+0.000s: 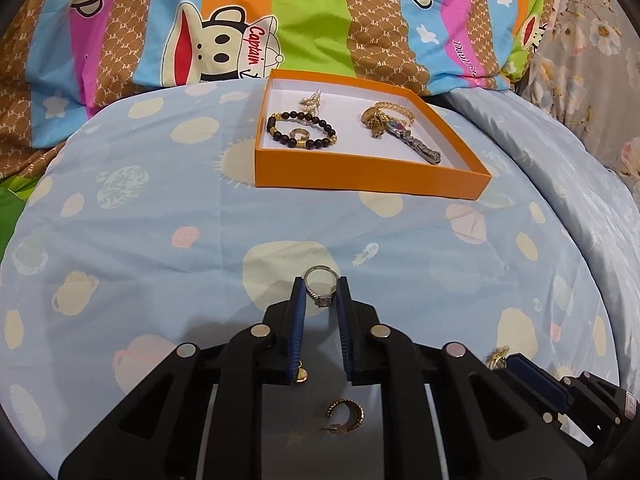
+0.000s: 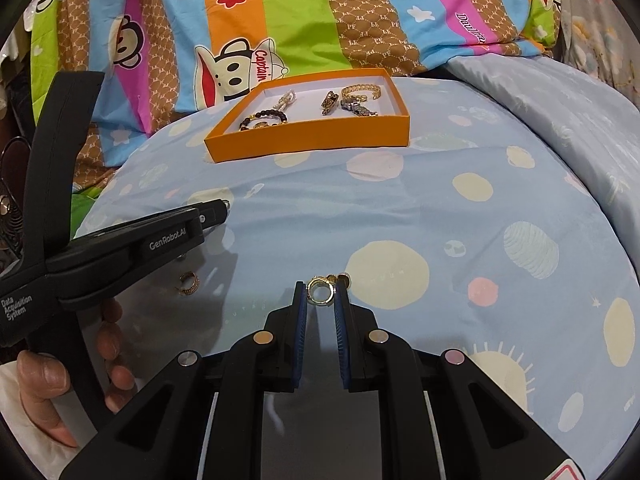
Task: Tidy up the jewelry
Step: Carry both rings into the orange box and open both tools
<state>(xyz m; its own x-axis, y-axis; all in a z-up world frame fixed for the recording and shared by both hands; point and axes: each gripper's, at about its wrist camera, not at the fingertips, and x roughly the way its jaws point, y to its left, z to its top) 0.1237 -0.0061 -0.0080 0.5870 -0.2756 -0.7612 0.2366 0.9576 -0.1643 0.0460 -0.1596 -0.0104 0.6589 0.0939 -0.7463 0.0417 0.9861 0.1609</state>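
Note:
My left gripper (image 1: 321, 286) is shut on a silver ring (image 1: 319, 285) with a stone, held over the blue sheet. My right gripper (image 2: 321, 290) is shut on a gold hoop earring (image 2: 320, 290). An orange box (image 1: 360, 176) ahead holds a dark bead bracelet (image 1: 302, 130), a gold ring (image 1: 299, 133), a pearl piece (image 1: 311, 100), a gold chain bracelet (image 1: 390, 110) and a watch (image 1: 416, 142). The box also shows in the right wrist view (image 2: 316, 136). A gold crescent earring (image 1: 346, 416) lies on the sheet under my left gripper; it also shows in the right wrist view (image 2: 187, 283).
A small gold piece (image 1: 303, 376) lies beside the left finger. The right gripper's tip (image 1: 532, 376) with its earring (image 1: 497, 357) shows at lower right. The left gripper's body (image 2: 120, 248) and the hand (image 2: 60, 392) fill the left. A cartoon quilt (image 1: 312, 20) lies behind the box.

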